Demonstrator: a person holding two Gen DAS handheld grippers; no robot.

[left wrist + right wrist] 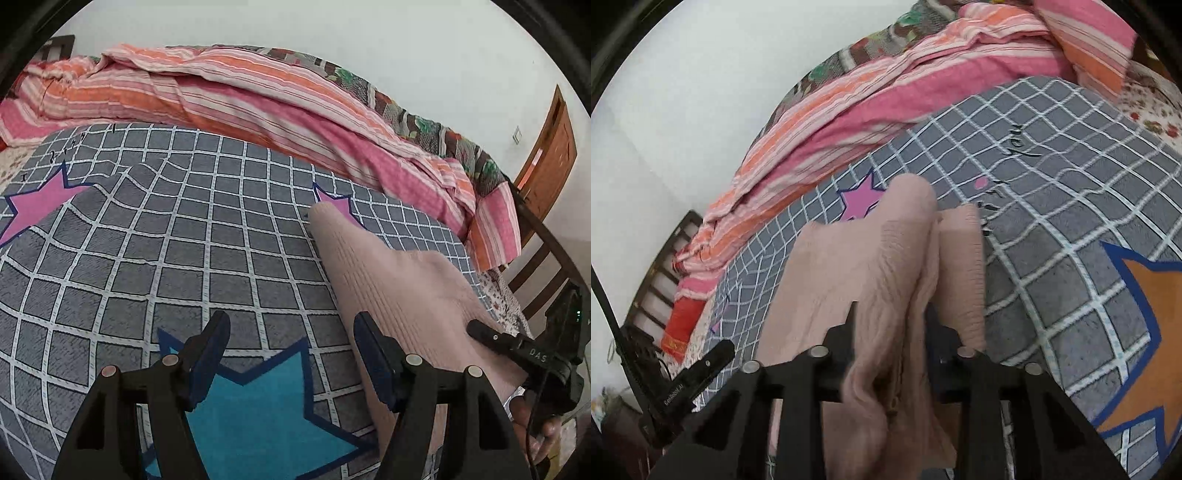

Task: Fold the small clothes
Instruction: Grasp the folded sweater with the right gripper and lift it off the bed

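A pale pink knitted garment point(399, 280) lies on a grey checked blanket point(184, 240) printed with stars. In the left wrist view my left gripper point(291, 319) stands open over the blanket with nothing between its fingers. Its right finger sits at the garment's left edge. A finger point(491, 334) of the right gripper rests on the garment's right side. In the right wrist view my right gripper point(892, 310) is shut on a bunched fold of the pink garment point(857, 251), which rises between the jaws and drapes toward the camera.
A pink and orange striped quilt point(221, 85) is heaped along the far side of the blanket point(1052, 184), against a white wall. A wooden door point(550, 155) stands at the right. A slatted bed end point(665, 266) shows at the left. A hand point(535, 424) holds the right gripper.
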